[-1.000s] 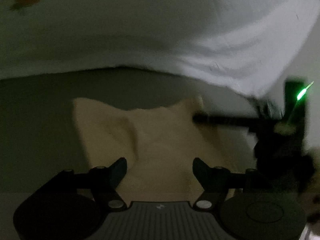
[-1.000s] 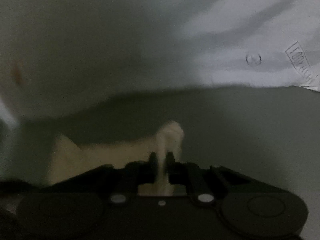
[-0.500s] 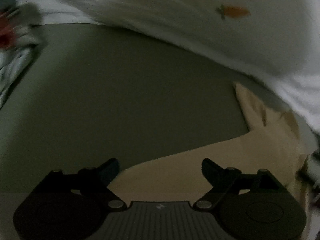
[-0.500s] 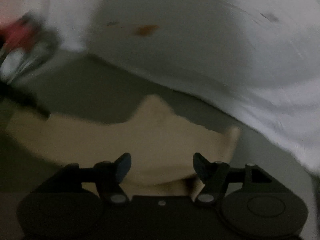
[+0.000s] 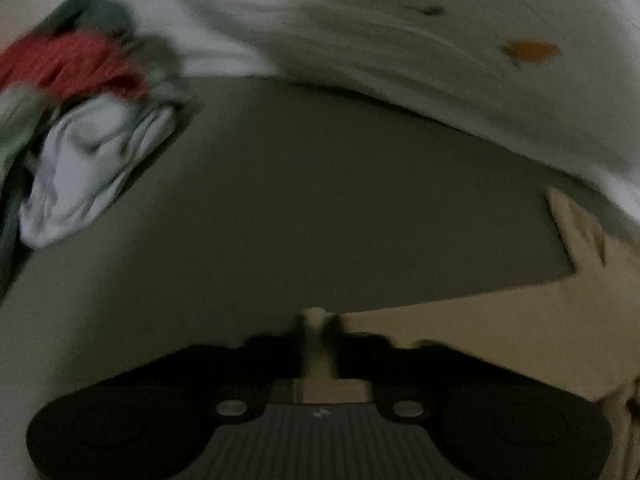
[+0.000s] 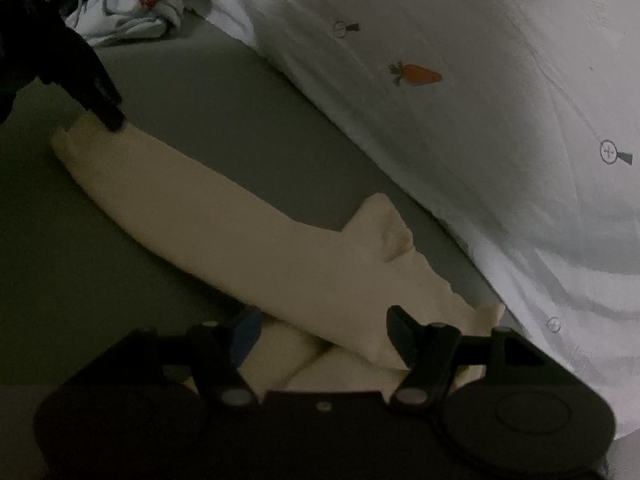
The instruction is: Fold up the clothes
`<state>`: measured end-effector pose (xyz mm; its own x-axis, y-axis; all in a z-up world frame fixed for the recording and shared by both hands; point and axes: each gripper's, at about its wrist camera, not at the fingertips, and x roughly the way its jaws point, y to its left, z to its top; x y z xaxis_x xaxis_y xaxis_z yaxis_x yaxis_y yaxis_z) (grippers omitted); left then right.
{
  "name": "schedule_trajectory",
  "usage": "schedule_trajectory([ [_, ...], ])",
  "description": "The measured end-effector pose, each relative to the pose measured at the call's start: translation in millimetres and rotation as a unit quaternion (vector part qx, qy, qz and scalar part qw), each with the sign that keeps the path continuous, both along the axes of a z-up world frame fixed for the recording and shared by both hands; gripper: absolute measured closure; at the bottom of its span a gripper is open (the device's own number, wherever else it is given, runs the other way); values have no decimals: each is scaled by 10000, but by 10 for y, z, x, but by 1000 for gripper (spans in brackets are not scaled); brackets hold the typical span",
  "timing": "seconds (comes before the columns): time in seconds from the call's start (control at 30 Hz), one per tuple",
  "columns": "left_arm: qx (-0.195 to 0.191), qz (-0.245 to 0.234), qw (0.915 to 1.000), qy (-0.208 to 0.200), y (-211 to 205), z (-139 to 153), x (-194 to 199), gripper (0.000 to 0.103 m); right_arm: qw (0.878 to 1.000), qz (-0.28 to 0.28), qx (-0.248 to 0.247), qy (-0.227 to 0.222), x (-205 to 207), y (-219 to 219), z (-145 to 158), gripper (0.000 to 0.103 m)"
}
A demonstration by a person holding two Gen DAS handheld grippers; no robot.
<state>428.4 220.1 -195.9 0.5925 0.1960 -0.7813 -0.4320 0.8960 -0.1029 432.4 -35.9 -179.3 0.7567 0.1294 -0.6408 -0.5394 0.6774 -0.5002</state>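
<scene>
A cream garment [image 6: 248, 232] lies stretched out on the grey-green surface [image 6: 168, 92]. My left gripper [image 5: 316, 328] is shut on one end of the cream garment [image 5: 500, 320]; in the right wrist view it shows as a dark shape [image 6: 112, 120] pinching the cloth's far left end. My right gripper [image 6: 320, 324] is open, its fingers [image 6: 244, 332] spread over the bunched near end of the garment without gripping it.
A white pillow or duvet with a carrot print [image 6: 416, 74] bulges along the right and back [image 5: 528, 50]. A pile of red, white and green clothes [image 5: 76, 92] lies at the far left, also seen in the right wrist view [image 6: 132, 4].
My right gripper let go of the cream garment and opened. My left gripper, open before, swung left and closed on the garment's far end.
</scene>
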Motion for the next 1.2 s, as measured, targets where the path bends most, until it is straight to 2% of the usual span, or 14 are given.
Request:
schedule_trajectory([
  [0.17, -101, 409, 9971, -630, 84, 500, -186, 98, 9982, -355, -403, -256, -19, -46, -43, 33],
  [0.33, -340, 212, 9903, -1328, 90, 1015, -351, 98, 9934, -892, -655, -306, 85, -209, -111, 34],
  [0.5, -801, -175, 9765, -1992, -135, 1467, -361, 99, 9864, -1407, -772, -368, 359, -348, -147, 42],
  [0.6, -970, -523, 9631, -2454, -308, 1766, -322, 99, 9898, -1036, -935, -291, 475, -332, -225, 43],
  [0.63, -1001, -645, 9576, -2624, -360, 1876, -302, 99, 9896, -869, -1082, -390, 487, -297, -254, 49],
  [0.67, -1032, -768, 9516, -2792, -411, 1987, -281, 100, 9895, -718, -1162, -464, 499, -269, -265, 82],
  [0.7, -1031, -863, 9456, -2962, -457, 2102, -261, 100, 9900, -646, -1151, -506, 521, -250, -251, 100],
  [0.73, -1001, -933, 9397, -3135, -498, 2221, -242, 100, 9903, -597, -1118, -571, 536, -236, -227, 96],
  [0.9, -825, -1113, 9146, -3798, -590, 2705, -228, 100, 9909, -722, -430, -1054, 393, -255, 113, 97],
  [0.93, -768, -1120, 9136, -3831, -599, 2738, -225, 100, 9918, -655, -391, -1022, 361, -238, 134, 97],
  [1.0, -631, -1083, 9211, -3685, -613, 2673, -198, 100, 9936, -567, -464, -854, 344, -191, 73, 92],
  [1.07, -557, -952, 9350, -3372, -601, 2522, -150, 100, 9961, -518, -471, -529, 388, -150, -9, 55],
  [1.1, -558, -870, 9412, -3216, -581, 2440, -137, 100, 9976, -521, -312, -345, 401, -178, -35, 51],
  [1.2, -581, -606, 9574, -2762, -496, 2185, -111, 100, 9953, -772, 575, 142, 326, -358, 43, 52],
])
